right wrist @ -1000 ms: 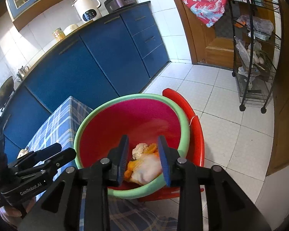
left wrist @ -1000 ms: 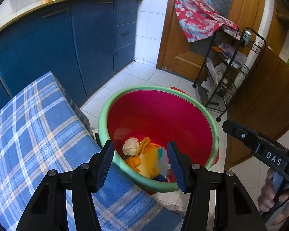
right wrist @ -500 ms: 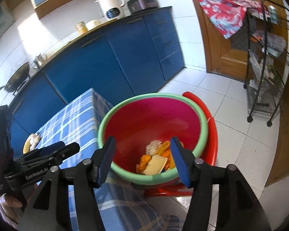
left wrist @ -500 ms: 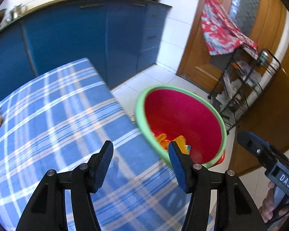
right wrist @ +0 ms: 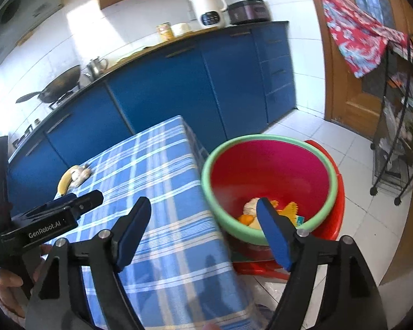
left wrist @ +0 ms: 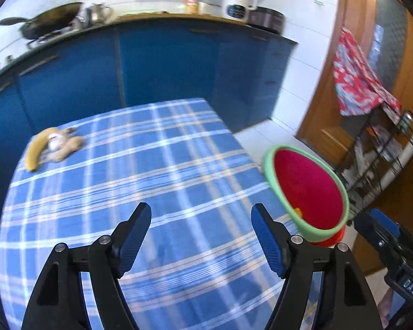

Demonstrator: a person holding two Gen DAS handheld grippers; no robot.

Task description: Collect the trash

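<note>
Banana peel (left wrist: 38, 145) (far corner), wok (left wrist: 49, 22)

A banana peel (left wrist: 38, 145) lies on the table's (left wrist: 179, 165) far left corner. The bin (right wrist: 269, 187) stands right of the table, scraps (right wrist: 264, 211) inside it.

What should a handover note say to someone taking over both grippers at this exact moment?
Left gripper: jaws just opened wider, nothing between them, over the blue plaid table.
Right gripper: likewise just opened, empty, at the table edge beside the basin.
Done: scraps lie in the green-rimmed red basin.
Left: the banana peel pile on the table's far corner is not yet collected.
</note>
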